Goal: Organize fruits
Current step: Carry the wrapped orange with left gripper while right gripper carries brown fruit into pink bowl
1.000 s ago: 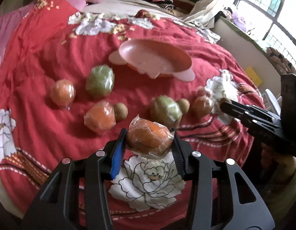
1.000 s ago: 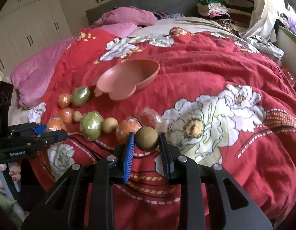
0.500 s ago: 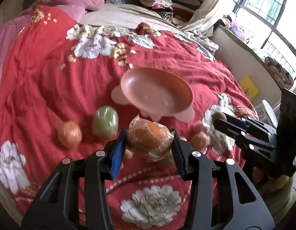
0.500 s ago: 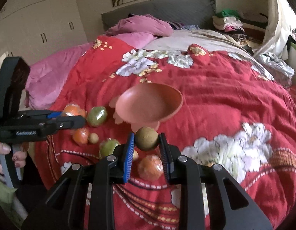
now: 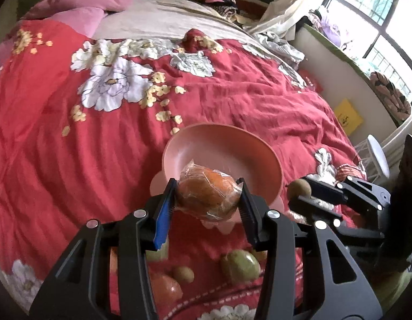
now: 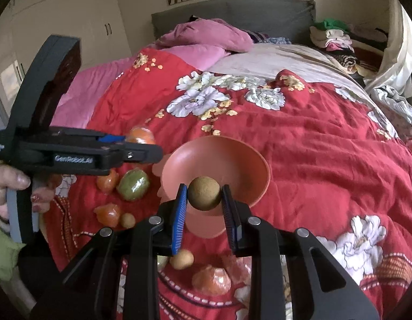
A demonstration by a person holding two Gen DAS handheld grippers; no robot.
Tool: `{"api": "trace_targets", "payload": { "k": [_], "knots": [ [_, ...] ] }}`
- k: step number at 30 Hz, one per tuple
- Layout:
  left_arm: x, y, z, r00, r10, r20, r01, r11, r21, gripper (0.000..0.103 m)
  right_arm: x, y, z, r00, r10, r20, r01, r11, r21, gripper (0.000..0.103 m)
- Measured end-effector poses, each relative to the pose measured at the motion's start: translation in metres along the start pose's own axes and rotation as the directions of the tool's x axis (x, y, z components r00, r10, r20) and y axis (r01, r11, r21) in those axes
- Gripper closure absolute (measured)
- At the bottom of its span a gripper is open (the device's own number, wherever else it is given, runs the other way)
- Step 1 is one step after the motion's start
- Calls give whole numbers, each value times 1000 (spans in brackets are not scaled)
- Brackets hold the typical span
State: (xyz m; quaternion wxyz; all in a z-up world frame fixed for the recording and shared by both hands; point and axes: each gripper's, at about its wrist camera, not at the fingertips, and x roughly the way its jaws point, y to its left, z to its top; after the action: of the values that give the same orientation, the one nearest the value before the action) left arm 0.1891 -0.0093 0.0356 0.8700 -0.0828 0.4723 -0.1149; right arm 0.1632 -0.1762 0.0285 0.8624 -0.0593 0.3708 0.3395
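Note:
My left gripper (image 5: 208, 202) is shut on a plastic-wrapped orange (image 5: 208, 196) and holds it just at the near rim of the pink bowl (image 5: 232, 149). My right gripper (image 6: 204, 200) is shut on a small brown round fruit (image 6: 204, 193) at the near rim of the same bowl (image 6: 232, 160). In the left wrist view the right gripper (image 5: 299, 190) comes in from the right with the brown fruit (image 5: 299, 188). In the right wrist view the left gripper (image 6: 142, 149) comes in from the left with the orange (image 6: 140, 134). The bowl's inside looks bare.
Several wrapped oranges, green fruits and small brown fruits lie on the red flowered bedspread (image 6: 326, 146) near me: a green one (image 6: 133, 184), an orange (image 6: 211, 280), a brown one (image 6: 182, 259). Pink pillows (image 6: 206, 36) and piled clothes (image 6: 336, 37) are at the far end.
Both grippers have moved forward and up toward the pink bowl with their fruits held. The loose fruits now lie below and behind the fingers.

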Motion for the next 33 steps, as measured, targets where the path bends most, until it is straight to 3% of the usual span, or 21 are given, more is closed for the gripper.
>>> {"api": "trace_targets", "payload": {
  "k": [17,33],
  "knots": [
    [65,-1,36,989,-7,-146,13,999,42,67,51,-3,8,993,9,-120,-16,998,-63,78],
    [88,-1,38,983,7,-185,1,999,45,67,64,-9,9,987,4,-158,-17,996,-82,78]
  ]
}}
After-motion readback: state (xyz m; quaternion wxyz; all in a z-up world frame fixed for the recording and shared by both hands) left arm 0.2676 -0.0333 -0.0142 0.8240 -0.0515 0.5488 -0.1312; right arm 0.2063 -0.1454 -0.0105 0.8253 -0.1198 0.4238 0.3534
